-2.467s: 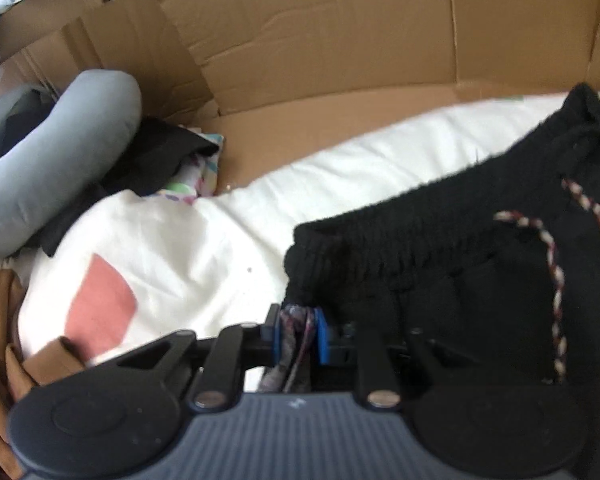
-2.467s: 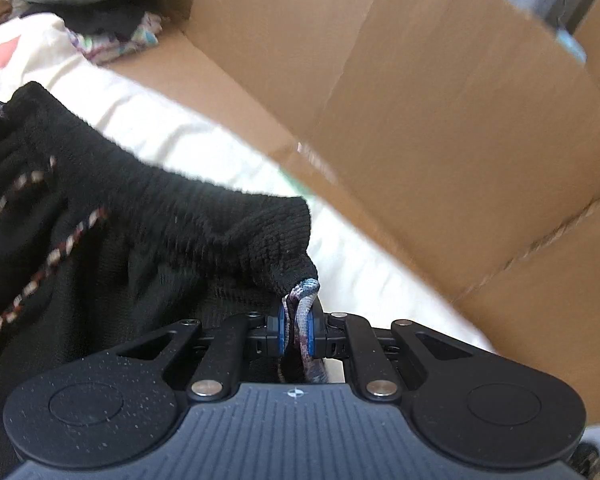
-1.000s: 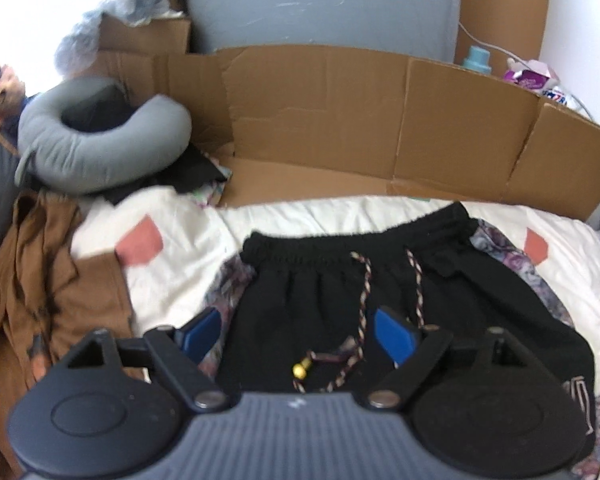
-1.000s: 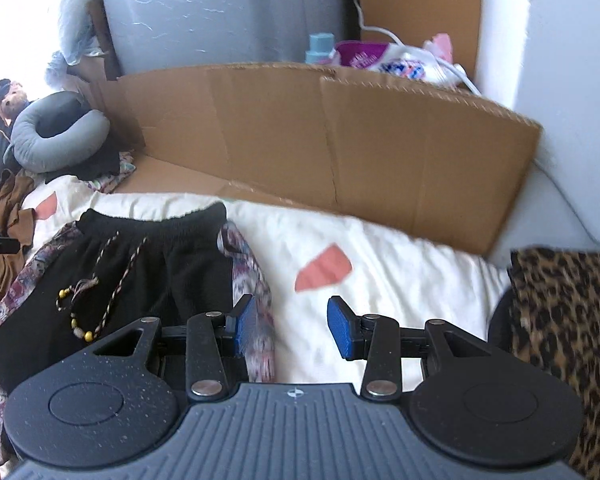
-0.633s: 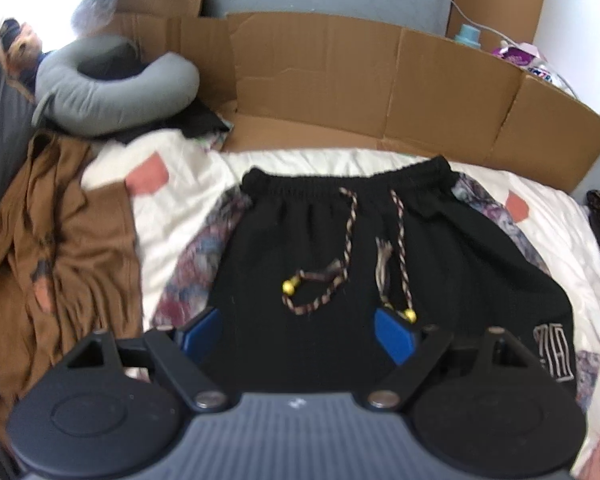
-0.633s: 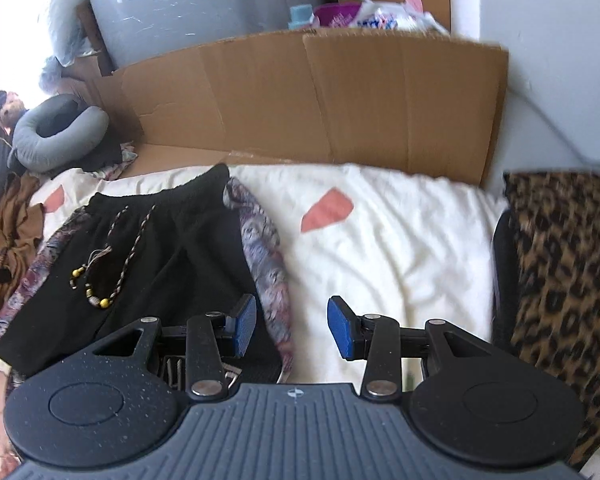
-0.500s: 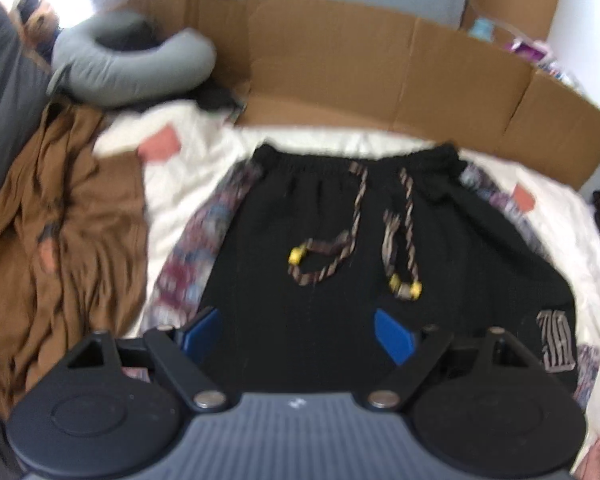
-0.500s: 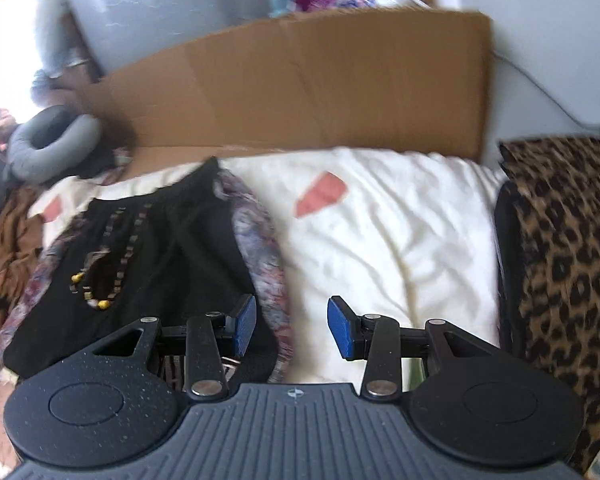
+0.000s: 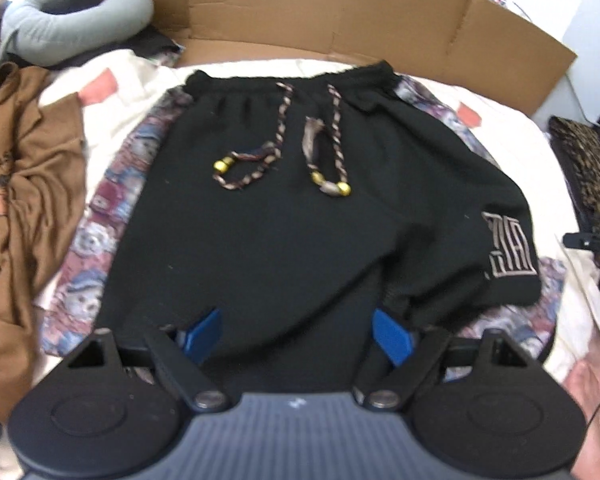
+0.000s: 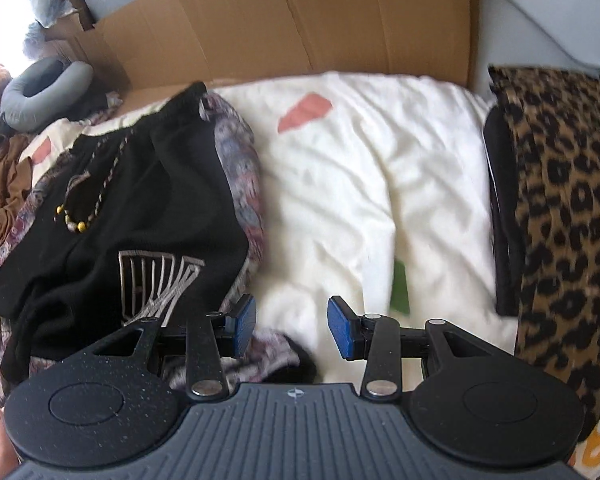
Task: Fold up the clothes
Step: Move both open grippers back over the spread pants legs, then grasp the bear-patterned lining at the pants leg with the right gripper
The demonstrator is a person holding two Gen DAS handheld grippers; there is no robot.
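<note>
Black shorts (image 9: pixel 300 208) with patterned side panels lie flat on the white sheet (image 10: pixel 360 184), waistband toward the cardboard. A braided drawstring (image 9: pixel 284 136) with gold beads rests on the front, and a grey logo (image 9: pixel 508 246) marks the right leg hem. My left gripper (image 9: pixel 298 334) hovers open over the lower hem, nothing between its blue pads. In the right wrist view the shorts (image 10: pixel 140 216) lie at left; my right gripper (image 10: pixel 292 326) stands open above the sheet beside the hem's patterned corner (image 10: pixel 268 346).
A cardboard wall (image 9: pixel 340 8) backs the bed. A brown garment (image 9: pixel 16 168) is heaped at left, with a grey neck pillow (image 9: pixel 72 24) behind it. A leopard-print cloth (image 10: pixel 560 208) covers the right side. The other gripper's tip (image 9: pixel 592 240) shows at the right edge.
Both grippers let go of the waistband corners, opened and drew back toward the hem. The shorts now lie spread flat, and both views have sunk closer to the lower edge.
</note>
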